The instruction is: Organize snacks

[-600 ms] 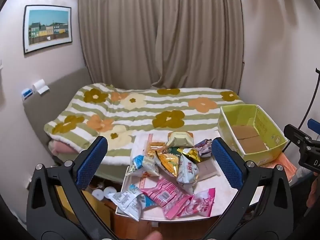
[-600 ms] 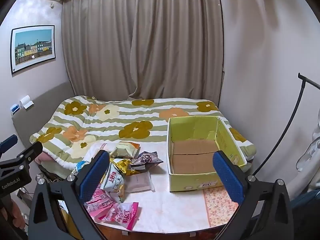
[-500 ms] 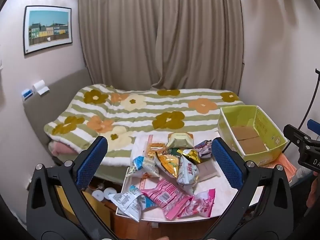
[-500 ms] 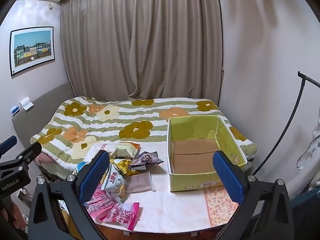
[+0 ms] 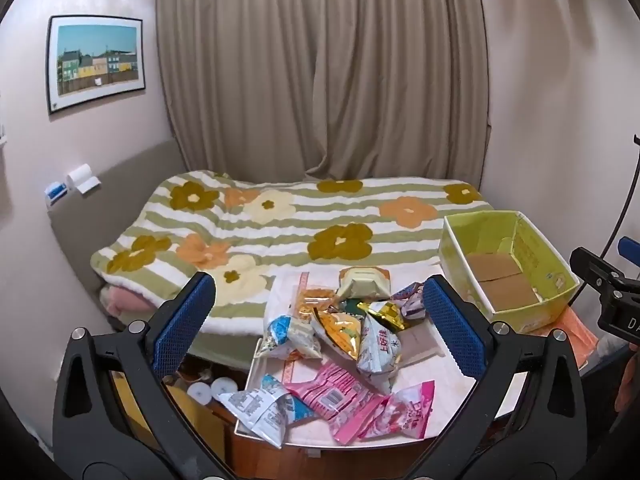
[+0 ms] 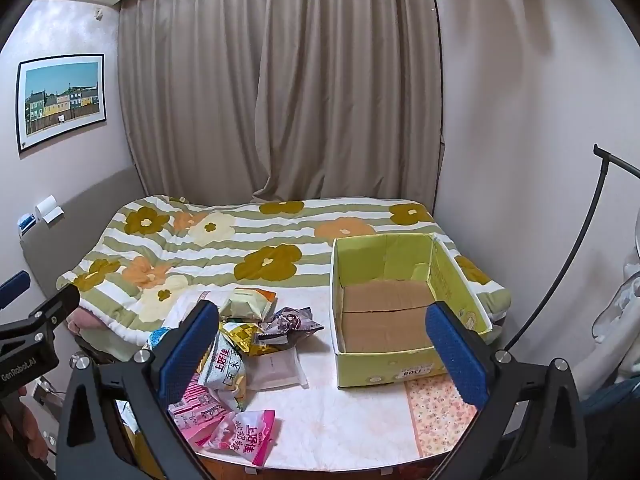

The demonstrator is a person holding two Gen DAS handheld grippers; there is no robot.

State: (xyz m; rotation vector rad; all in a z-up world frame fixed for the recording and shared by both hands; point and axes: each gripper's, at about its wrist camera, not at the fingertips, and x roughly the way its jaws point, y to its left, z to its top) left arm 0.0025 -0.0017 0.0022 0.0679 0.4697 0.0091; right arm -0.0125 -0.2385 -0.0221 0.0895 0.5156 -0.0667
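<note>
Blue padded fingers (image 5: 182, 330) are framing both views, and both tools are sitting with their jaws spread wide, nothing between them. The left gripper (image 5: 318, 334) is hanging above the near edge of the table (image 6: 352, 412), tipping downward toward the snack pile (image 5: 340, 340), not touching any of it. Same deal with the right gripper (image 6: 322, 350): it's angling down over the bare white tabletop, with the pile off at about 9 o'clock and the box at about 1 o'clock.

Closest to the left camera, a pink packet (image 5: 400, 412) and a silver-blue packet (image 5: 264, 406) are lying at the table's front edge, around 6 o'clock from the heap. Behind them the rest of the snacks are piling over each other: a white bag with red lettering (image 5: 378, 350), a gold one (image 5: 384, 314), an orange one (image 5: 340, 330), and a pale green pack (image 5: 364, 286) at the far side.

Off at 3 o'clock from the pile, the green cardboard box (image 6: 400, 372) is sitting open and upright on the table, only its brown bottom flaps showing inside.

Past the table, a flower-print blanket (image 5: 280, 224) is covering the bed, with beige curtains (image 6: 280, 100) hanging at 12 o'clock and a framed picture (image 5: 96, 62) on the wall at 10.
</note>
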